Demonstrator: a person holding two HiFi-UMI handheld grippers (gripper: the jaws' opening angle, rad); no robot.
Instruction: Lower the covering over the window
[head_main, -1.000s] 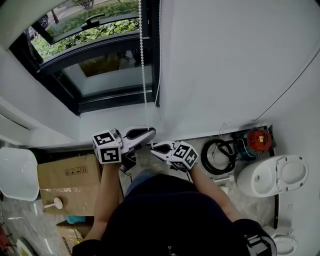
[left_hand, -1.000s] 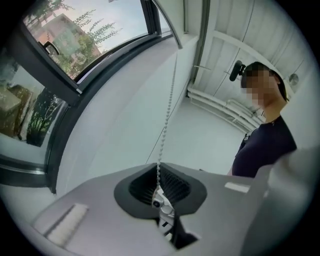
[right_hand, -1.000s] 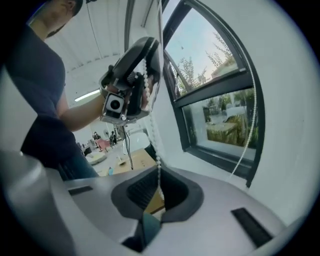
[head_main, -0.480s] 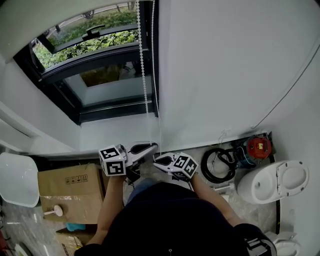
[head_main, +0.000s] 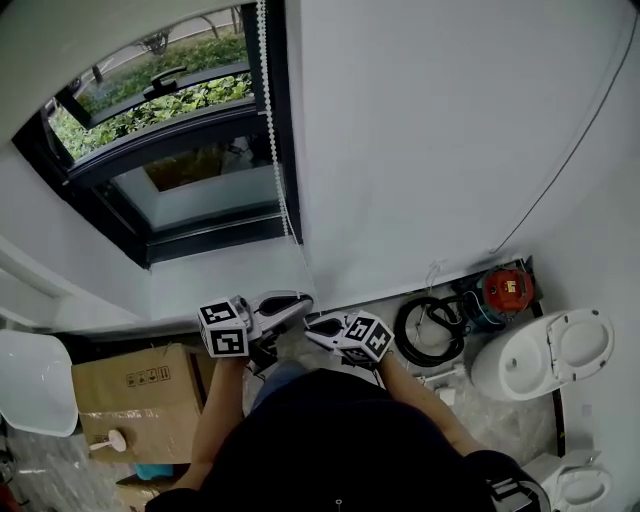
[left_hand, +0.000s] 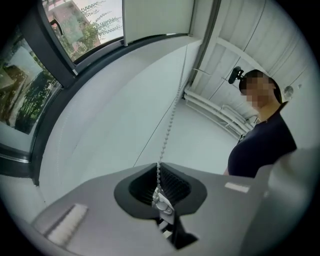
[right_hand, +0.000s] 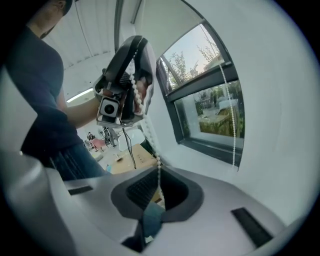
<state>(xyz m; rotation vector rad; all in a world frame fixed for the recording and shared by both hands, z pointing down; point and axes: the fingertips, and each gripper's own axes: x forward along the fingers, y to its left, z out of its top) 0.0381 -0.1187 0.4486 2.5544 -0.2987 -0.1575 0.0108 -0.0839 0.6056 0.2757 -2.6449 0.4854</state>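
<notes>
Both sets of jaws are clamped together on the same thing. The left gripper (left_hand: 160, 186) has its jaws shut on the bead chain (left_hand: 170, 122), and there's a little metal connector (left_hand: 162, 202) sitting right in the grip. From there the chain climbs away toward 12 o'clock along the pale wall (left_hand: 115, 125).

The right gripper (right_hand: 159, 189) is pinched on the chain too. In its own view the beads run from the jaws up toward 11 o'clock, straight to the other gripper. A second strand (right_hand: 233, 115) hangs in front of the glass at about 2 o'clock.

From the head view the two grippers sit tip to tip just above the person's dark top, with their marker cubes out at 9 and 3 o'clock. The chain hangs down the right edge of the window (head_main: 180, 185), which sits at roughly 11 o'clock from the grippers. The pane shows green shrubs outside. The left gripper view has a pale panel (left_hand: 157, 17) at 12 o'clock that might be the blind, can't really tell.

Other stuff around:
- white windowsill (head_main: 225, 280) right above the grippers
- cardboard box (head_main: 130, 385) at 8 o'clock
- coiled black hose (head_main: 430, 330) and a toilet (head_main: 545, 350) out at 3 o'clock
</notes>
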